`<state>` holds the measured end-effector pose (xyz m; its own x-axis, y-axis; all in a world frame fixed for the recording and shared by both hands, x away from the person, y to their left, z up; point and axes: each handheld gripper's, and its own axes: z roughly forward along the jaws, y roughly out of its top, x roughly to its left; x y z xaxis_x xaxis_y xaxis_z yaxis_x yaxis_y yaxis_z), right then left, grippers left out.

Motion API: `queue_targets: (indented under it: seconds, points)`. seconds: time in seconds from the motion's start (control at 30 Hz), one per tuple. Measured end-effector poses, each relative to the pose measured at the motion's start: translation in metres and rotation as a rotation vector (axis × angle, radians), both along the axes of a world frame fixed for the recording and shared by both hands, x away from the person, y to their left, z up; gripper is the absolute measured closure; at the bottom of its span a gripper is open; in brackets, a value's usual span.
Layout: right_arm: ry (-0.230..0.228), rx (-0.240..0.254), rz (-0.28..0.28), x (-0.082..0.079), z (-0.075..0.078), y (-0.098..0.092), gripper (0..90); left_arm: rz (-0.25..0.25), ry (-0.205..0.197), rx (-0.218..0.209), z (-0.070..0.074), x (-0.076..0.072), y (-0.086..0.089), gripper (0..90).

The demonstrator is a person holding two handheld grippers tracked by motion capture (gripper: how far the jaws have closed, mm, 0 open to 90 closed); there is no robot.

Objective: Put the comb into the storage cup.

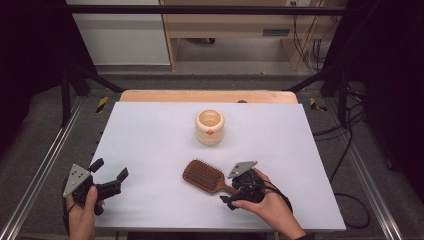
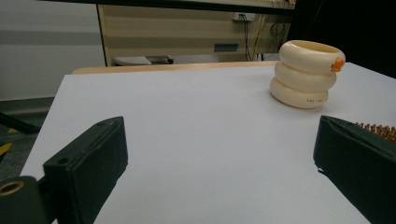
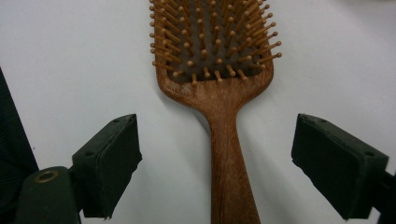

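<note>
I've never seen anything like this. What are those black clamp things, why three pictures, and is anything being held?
A person holds a two-jaw clamp in each hand: the left gripper and the right gripper. One camera looks down from above; the other two ride on the clamps and look along their black jaws. On the white table stand a cream ringed cup and a wooden hairbrush, bristles up. Nothing is held: the right jaws stand open on either side of the brush handle, not touching it.

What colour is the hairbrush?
Brown wood hairbrush, clearest in the right gripper view.
</note>
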<state>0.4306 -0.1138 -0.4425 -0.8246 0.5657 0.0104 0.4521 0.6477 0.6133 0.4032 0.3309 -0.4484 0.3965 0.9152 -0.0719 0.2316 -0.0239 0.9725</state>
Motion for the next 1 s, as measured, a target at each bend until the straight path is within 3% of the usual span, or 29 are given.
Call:
queue_targets:
  seconds: [0.33,0.5,0.87,1.0]
  points:
    - [0.009,-0.051,0.015,0.0,-0.007,0.0,14.0,-0.015,-0.007,0.029,0.001,0.003,-0.006,3.1]
    - [0.022,-0.043,0.015,0.003,-0.006,0.0,15.6,-0.019,-0.003,0.027,0.0,0.0,-0.005,2.7]
    - [0.047,-0.068,0.037,0.015,-0.008,0.011,37.4,-0.013,-0.006,0.024,0.001,0.002,-0.004,2.5]
    - [0.068,-0.09,0.023,0.015,-0.011,0.013,46.5,-0.016,-0.003,0.028,0.0,0.003,-0.005,2.5]
